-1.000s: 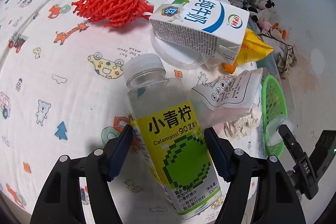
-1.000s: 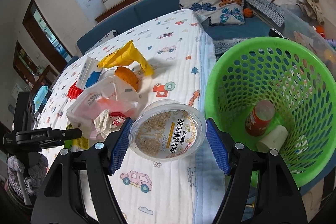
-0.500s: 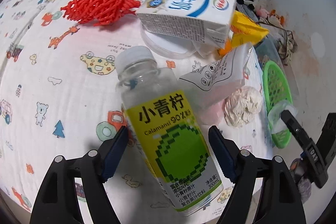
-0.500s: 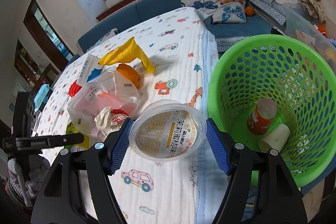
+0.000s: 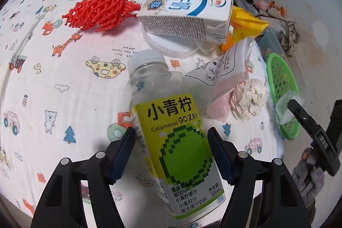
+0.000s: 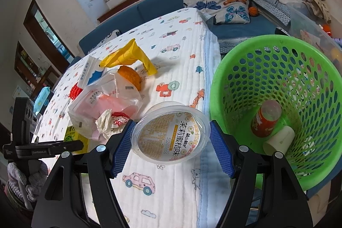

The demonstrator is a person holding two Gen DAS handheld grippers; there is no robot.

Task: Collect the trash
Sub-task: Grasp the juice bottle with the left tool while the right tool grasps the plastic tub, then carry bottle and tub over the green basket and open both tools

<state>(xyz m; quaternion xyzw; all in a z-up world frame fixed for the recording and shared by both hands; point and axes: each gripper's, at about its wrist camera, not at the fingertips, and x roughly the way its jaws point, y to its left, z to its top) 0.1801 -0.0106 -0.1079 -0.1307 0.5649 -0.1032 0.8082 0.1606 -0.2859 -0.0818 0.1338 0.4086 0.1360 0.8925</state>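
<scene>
Lying on the printed bedspread (image 5: 53, 69) with its white cap aimed away from you toward the milk carton (image 5: 188, 12), the juice bottle (image 5: 171, 131) runs lengthwise up between your left gripper (image 5: 171, 151), whose jaws have just been closing and now touch both sides of its yellow-green label. Your right gripper (image 6: 171, 140) clamps the clear plastic cup (image 6: 170, 131), tipped so its printed lid faces you, just left of the green basket (image 6: 275, 104) holding a red can (image 6: 265, 119) and a paper roll (image 6: 277, 140). Beyond lie red netting (image 5: 100, 10), a yellow wrapper (image 6: 128, 57) and crumpled tissue (image 5: 249, 99).
</scene>
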